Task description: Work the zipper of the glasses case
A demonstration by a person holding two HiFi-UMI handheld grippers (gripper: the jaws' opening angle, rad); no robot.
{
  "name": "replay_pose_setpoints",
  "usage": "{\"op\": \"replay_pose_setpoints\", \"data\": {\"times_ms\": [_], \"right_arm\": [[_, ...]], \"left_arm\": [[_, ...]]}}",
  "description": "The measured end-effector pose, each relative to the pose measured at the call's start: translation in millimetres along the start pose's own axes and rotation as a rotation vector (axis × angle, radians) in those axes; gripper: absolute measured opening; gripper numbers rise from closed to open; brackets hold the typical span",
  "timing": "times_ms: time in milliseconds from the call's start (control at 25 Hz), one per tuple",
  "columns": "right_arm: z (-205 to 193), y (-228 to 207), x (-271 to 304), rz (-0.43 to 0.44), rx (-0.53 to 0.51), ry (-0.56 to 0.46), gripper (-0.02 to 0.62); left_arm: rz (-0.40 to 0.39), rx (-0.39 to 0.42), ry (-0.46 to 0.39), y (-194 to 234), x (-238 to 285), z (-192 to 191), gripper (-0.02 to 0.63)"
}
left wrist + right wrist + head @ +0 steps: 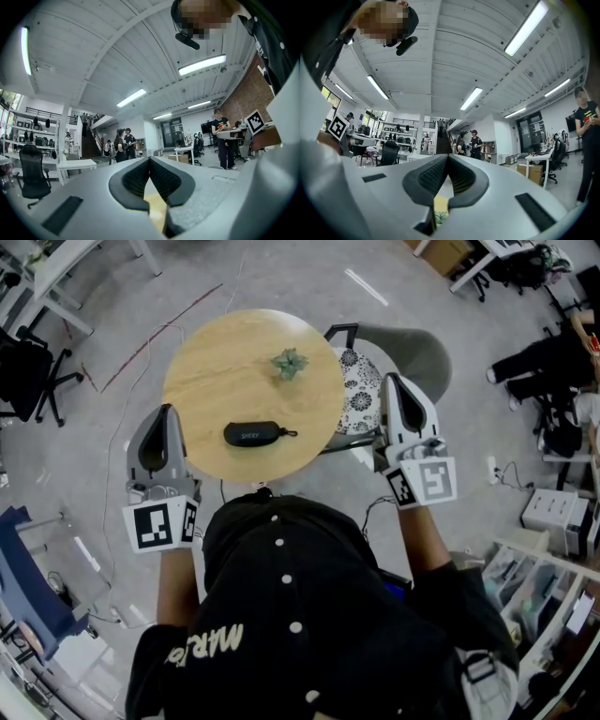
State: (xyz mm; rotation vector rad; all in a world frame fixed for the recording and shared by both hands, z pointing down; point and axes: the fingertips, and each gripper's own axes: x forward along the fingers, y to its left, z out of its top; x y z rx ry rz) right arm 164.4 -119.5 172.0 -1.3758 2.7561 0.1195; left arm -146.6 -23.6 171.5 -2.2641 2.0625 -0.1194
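Round pale wooden surface (211, 362): visible in the head view only, centre frame.

Left gripper (168, 413) hangs just off its left edge. Right gripper (391, 382) hangs off its right edge, beside a patterned chair cushion (357, 390).

The gripper views look out over an office and its ceiling lights. They settle what the head view cannot: the left gripper's ribbed dark fingers (135, 177) are clenched tip to tip on nothing, and so are the right gripper's fingers (432, 176).

Black oval glasses case (251, 434) lies flat near the surface's near edge, between the grippers and well apart from both.

Small green plant (289, 362) sits beyond the case.
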Motion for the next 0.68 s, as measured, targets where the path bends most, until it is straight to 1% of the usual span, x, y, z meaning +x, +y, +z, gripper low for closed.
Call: {"op": "replay_pose_setpoints", "data": {"times_ms": [440,680], "right_arm": [[-5.6,8.8,5.8,0.019,-0.003,0.019,0.003],[-6.5,10.9,5.9,0.022,-0.012,0.026,0.003]], "left_arm": [[0.000,-0.009,0.002,0.5,-1.0,-0.9,0.005],[-0.001,-0.001,0.000,0.5,-4.1,0.7,0.004]]}}
